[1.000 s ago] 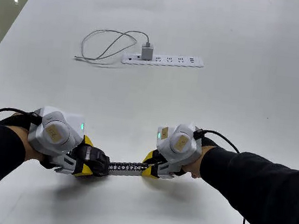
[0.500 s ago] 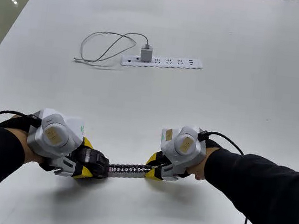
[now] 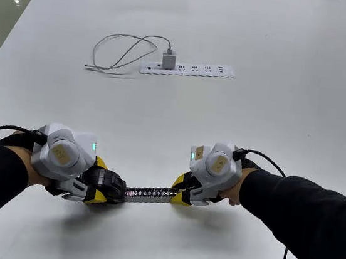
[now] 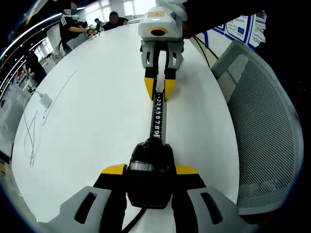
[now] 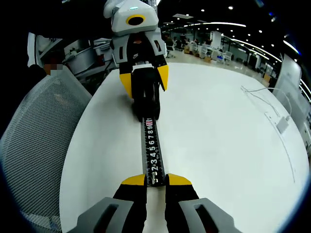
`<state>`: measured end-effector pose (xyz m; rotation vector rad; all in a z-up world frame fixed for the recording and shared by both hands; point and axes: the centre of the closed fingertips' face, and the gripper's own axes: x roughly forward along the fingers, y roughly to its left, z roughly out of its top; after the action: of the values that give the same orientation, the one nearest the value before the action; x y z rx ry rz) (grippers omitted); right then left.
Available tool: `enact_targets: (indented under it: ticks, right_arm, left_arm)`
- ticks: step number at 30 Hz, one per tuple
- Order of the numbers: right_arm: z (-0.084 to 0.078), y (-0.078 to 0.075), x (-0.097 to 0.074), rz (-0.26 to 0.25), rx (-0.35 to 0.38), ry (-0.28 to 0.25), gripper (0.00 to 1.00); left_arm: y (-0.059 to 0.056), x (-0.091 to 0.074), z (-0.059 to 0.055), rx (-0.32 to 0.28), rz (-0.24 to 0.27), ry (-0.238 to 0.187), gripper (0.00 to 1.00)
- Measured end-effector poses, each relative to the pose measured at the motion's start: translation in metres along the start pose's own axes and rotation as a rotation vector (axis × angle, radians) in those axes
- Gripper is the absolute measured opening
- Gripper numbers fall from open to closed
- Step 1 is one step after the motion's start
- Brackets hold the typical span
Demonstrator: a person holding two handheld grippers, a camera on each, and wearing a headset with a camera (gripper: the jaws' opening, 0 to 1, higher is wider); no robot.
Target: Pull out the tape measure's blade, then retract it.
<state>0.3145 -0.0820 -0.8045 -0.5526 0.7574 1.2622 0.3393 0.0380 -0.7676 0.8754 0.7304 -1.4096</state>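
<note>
At the near edge of the white workbench (image 3: 279, 86), we hold the left gripper (image 3: 100, 182) clamped on the black tape measure case (image 3: 111, 186). From it the numbered blade (image 3: 149, 193) stretches rightward along the tabletop to our right gripper (image 3: 180, 189), whose yellow-tipped jaws pinch the blade's end. Farther back lies a power strip (image 3: 190, 69) with a charger (image 3: 169, 59) plugged in.
</note>
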Motion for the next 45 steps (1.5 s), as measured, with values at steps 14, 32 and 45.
enact_targets:
  ticks: [14, 32, 45]
  right_arm:
    - [-0.008, -0.001, -0.009, -0.003, -0.007, 0.007, 0.10]
    - [-0.017, -0.003, -0.014, -0.017, 0.001, 0.010, 0.10]
    - [-0.023, -0.002, -0.021, -0.019, 0.006, 0.017, 0.10]
  left_arm:
    - [0.000, 0.000, 0.001, -0.001, 0.000, -0.001, 0.30]
    - [0.001, 0.000, 0.000, -0.002, 0.001, -0.001, 0.30]
    - [0.001, -0.001, 0.000, -0.001, 0.001, 0.000, 0.30]
